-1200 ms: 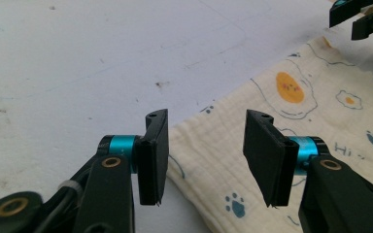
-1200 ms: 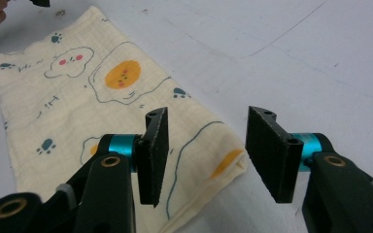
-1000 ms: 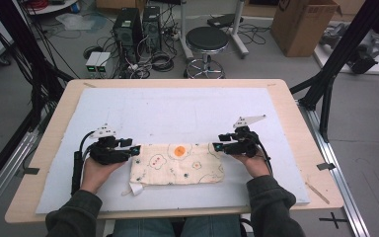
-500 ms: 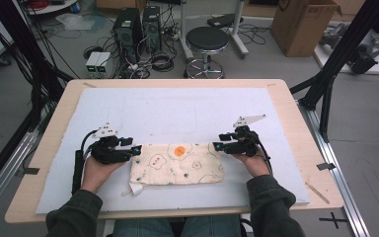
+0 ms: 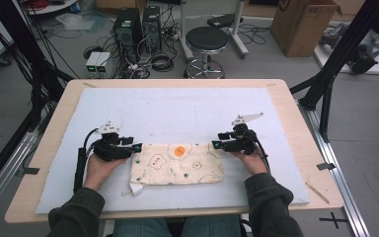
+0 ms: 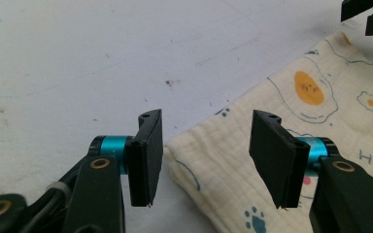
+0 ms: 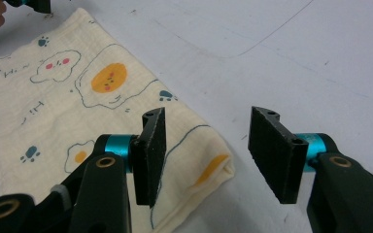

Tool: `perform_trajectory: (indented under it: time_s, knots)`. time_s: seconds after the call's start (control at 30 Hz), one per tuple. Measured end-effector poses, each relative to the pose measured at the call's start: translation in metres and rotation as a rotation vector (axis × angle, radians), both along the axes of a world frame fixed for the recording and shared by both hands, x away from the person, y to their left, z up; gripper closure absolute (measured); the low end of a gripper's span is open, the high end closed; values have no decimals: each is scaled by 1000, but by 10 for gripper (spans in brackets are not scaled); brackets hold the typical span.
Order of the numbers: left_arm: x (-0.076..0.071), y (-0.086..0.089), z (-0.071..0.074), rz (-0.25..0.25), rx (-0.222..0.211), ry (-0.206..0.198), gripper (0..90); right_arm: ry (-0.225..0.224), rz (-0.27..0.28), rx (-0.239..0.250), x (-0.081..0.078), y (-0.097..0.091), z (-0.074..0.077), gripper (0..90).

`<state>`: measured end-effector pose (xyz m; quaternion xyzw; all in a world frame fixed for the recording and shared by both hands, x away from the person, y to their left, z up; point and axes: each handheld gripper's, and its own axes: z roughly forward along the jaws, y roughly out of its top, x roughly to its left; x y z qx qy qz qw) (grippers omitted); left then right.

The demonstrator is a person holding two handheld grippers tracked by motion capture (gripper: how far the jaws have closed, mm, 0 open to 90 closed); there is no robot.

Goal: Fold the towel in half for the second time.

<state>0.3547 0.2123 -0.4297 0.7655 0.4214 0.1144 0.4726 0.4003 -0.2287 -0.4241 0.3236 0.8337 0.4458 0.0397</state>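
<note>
A person sits at the desk (image 5: 296, 123), forearms reaching in, a gripper in each hand, and between the two lies a folded cream cloth (image 5: 177, 163) printed with fried eggs and little paw marks, flat on the pale blue mat (image 5: 177, 111) that covers most of the desk.

Starting at the left, the left gripper (image 5: 137, 146) sits low over the mat at the cloth's left end. In the left gripper view its jaws stand apart with nothing pinched: the cloth's (image 6: 272, 160) folded corner lies in the gap between them, nearer the right-hand jaw, while the left-hand jaw is over bare mat just beside the cloth's edge. I cannot tell if that jaw brushes the fabric. The left hand (image 5: 98, 168) rests behind it on the mat.

The cloth runs as a long band from those jaws across to the other pair, an orange yolk (image 5: 179, 151) printed near its far edge and a loose white corner (image 5: 135, 188) poking out at its near left.

At the right, the right gripper (image 5: 216, 144) meets the cloth's right end. In the right gripper view its jaws are also open and grip nothing; the cloth's (image 7: 77, 111) rounded folded corner lies between them, close to the left-hand jaw, and the right-hand jaw hangs over bare mat.

Beyond the desk, a cardboard box (image 5: 303, 24) stands on the floor with its flaps open; what is in it I cannot see.
</note>
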Motion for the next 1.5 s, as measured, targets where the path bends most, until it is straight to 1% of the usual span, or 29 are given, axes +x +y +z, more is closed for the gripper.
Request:
perform_trajectory:
  time_s: [0.07,0.1,0.2,0.27,0.33,0.47,0.5,0.53,0.6,0.63,0.7,0.8,0.87,0.9,0.93,0.97,1.0,1.03,1.07,1.13,1.2,1.27,1.33,1.4,1.5]
  knots:
    - [1,0,-1,4,1,1,464,8,0,1,1,1,-1,477]
    - [2,1,-1,4,9,2,464,7,1,0,2,1,-2,476]
    - [5,2,-4,17,5,13,464,18,3,-4,4,3,-5,477]
    - [7,2,-6,21,11,21,466,29,7,-5,6,4,-7,478]
    - [9,2,-9,29,12,25,471,29,12,-5,7,5,-9,480]
    - [13,3,-14,50,8,33,490,52,3,1,10,3,-12,488]
    - [14,3,-14,50,4,39,501,56,-2,-3,11,2,-13,493]
    - [14,2,-15,44,10,43,514,57,-2,-6,12,2,-14,502]
    - [15,1,-16,35,16,46,534,60,1,-3,13,2,-15,520]
    - [15,0,-16,32,20,44,555,59,0,-11,13,3,-15,526]
    - [15,-1,-17,27,26,50,575,69,2,-26,13,4,-16,547]
    - [15,-2,-18,25,43,59,622,69,21,-50,13,6,-18,620]
    - [15,-2,-18,23,34,64,642,64,29,-76,11,9,-18,655]
    - [15,-2,-18,21,30,70,666,55,31,-86,11,10,-18,702]
    - [15,-3,-19,17,37,71,683,58,39,-91,10,10,-17,725]
    - [14,-5,-18,19,53,66,708,57,43,-102,9,11,-17,743]
    - [14,-5,-18,10,65,61,735,54,41,-108,9,12,-17,781]
    - [13,-7,-18,11,61,61,785,59,49,-108,9,12,-17,805]
    - [12,-7,-18,11,65,59,814,62,51,-109,8,12,-16,815]
    - [11,-8,-16,8,70,52,839,62,57,-112,8,13,-16,828]
    - [10,-6,-13,10,66,40,849,80,65,-110,7,13,-13,834]
    - [9,-5,-9,18,55,28,852,70,77,-120,7,13,-8,838]
    - [9,-6,-5,18,55,13,853,80,78,-105,8,13,-5,839]
    - [10,-6,0,16,59,5,854,79,80,-118,11,13,-2,840]
    - [13,-5,5,28,55,-11,855,81,75,-104,16,12,3,842]
